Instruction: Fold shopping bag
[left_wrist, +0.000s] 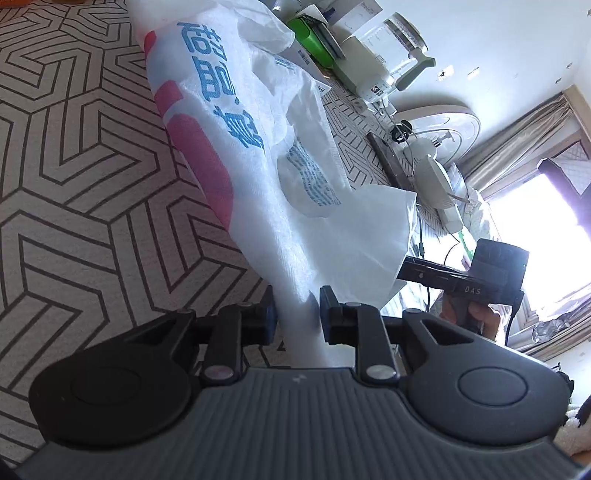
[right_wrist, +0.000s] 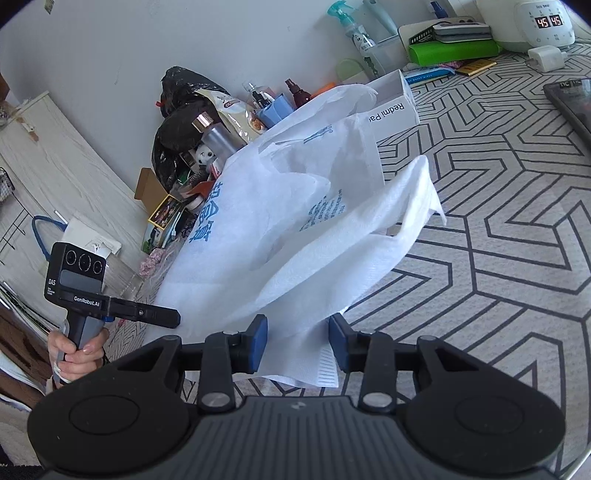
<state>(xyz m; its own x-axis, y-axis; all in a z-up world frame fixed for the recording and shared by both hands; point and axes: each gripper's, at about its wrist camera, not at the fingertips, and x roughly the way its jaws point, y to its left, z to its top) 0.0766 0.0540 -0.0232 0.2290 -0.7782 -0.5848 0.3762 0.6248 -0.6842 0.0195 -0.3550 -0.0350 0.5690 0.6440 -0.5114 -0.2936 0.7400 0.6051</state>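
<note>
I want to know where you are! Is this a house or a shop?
Most likely a home, a lived-in room. The shopping bag lies on a patterned cloth amid household clutter: a spray bottle, a small appliance with a lit display, and a curtained window.

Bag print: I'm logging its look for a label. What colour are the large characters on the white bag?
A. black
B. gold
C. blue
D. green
C: the large characters on the bag are blue, beside a red patch, in the left wrist view.
</note>
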